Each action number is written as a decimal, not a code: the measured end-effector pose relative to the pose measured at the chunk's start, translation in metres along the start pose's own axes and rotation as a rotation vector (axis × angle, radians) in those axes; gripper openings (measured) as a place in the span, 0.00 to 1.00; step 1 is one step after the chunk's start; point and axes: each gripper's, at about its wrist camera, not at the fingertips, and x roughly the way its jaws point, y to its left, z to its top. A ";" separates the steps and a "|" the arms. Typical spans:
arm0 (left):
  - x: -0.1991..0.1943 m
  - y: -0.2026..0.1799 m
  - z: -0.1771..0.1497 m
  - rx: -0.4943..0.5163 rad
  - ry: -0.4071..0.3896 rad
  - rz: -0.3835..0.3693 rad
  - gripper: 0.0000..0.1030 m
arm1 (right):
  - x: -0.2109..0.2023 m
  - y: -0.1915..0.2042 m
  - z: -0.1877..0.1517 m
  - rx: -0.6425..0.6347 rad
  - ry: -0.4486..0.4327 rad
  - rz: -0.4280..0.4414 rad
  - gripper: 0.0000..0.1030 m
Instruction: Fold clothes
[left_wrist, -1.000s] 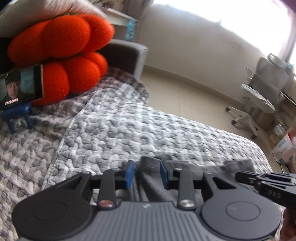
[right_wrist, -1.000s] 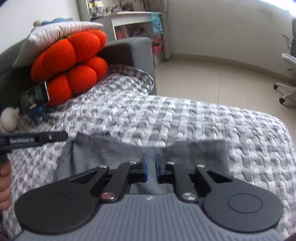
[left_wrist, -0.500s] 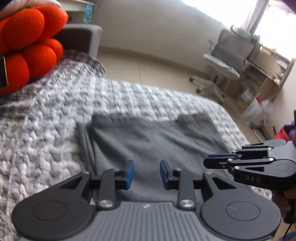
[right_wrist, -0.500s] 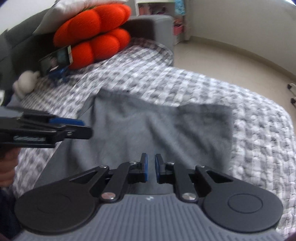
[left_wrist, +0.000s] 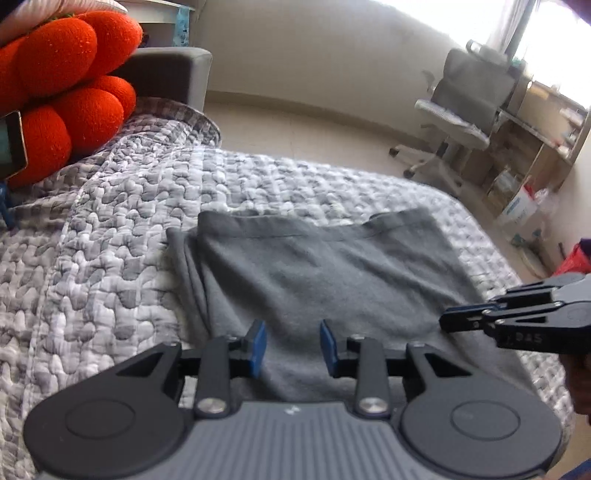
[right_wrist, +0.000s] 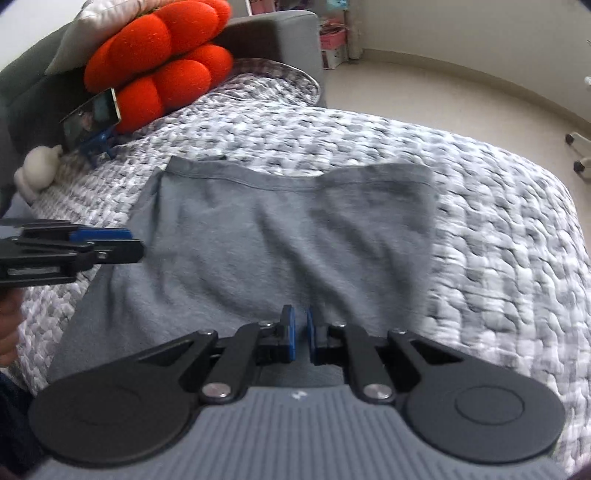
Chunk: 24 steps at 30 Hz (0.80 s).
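Lying flat, grey garment (right_wrist: 280, 236) seemingly hem (right_wrist: 258, 181) far.

The garment (left_wrist: 325, 273) in the middle of both views is plain mid-grey, with no print on it. Under it the quilt (left_wrist: 110, 236) is puckered in a white-and-grey blotched pattern. At the upper left of both frames the lobed cushion (right_wrist: 166, 62) is bright orange-red, and the pillow (right_wrist: 107, 22) above it looks off-white, though it is blurred. The left gripper (left_wrist: 291, 349) and the right gripper (right_wrist: 299, 334) are black with blue pads and grey ribbed bodies. The sofa arm (right_wrist: 280, 33) is dark grey, and the floor (left_wrist: 303, 136) is pale beige.
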 end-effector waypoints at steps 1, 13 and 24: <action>-0.001 0.000 -0.001 -0.003 -0.001 -0.009 0.32 | 0.000 -0.003 -0.001 0.004 0.004 -0.007 0.12; 0.003 0.008 -0.008 -0.011 0.031 0.023 0.32 | -0.008 -0.029 -0.008 0.077 -0.002 -0.045 0.06; -0.019 0.011 -0.007 -0.033 -0.024 -0.005 0.33 | -0.026 -0.025 -0.005 0.078 -0.070 -0.011 0.15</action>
